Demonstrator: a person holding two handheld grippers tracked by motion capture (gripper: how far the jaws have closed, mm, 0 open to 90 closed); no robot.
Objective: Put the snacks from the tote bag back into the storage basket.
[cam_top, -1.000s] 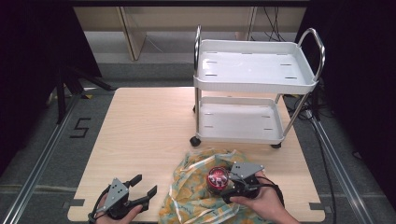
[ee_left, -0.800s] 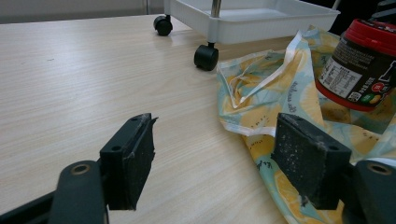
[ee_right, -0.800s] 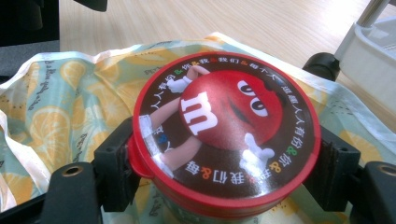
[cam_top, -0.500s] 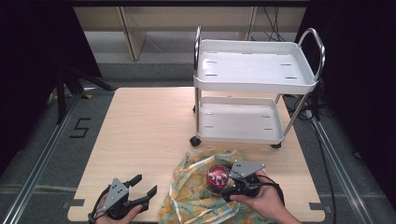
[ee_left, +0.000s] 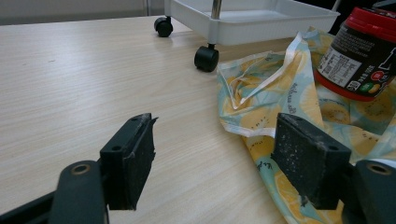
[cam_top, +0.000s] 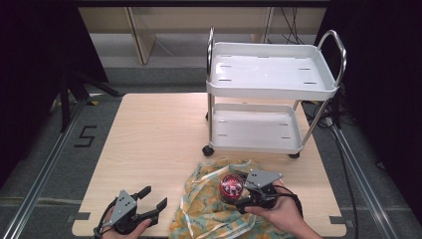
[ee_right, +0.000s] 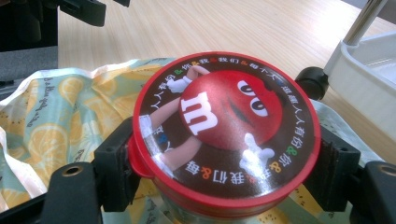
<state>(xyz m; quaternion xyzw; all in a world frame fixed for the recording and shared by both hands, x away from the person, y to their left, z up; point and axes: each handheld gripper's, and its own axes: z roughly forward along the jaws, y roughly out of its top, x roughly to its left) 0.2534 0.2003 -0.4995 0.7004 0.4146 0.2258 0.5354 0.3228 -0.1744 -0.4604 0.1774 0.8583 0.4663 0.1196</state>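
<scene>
1. Left gripper: held low at the near-left edge of the table, jaws spread wide with nothing between them, resting just above bare wood.
2. Ahead of those jaws in the left gripper view: open tabletop to the left, the hem of the lemon-print cloth just beside the right jaw, touching neither pad.
3. Middle of the table: broad bare wood from the left edge across to the cart, free for moving.
4. Lemon-print cloth: crumpled at the near edge, right of centre, near hem reaching the table's front rim.
5. Red-lidded candy jar: upright over the cloth, clamped on both sides just under the lid by the right gripper, jaws closed against it.
6. White two-tier cart: on the far-right part of the table, front castor close behind the cloth's far edge, both trays bare.
</scene>
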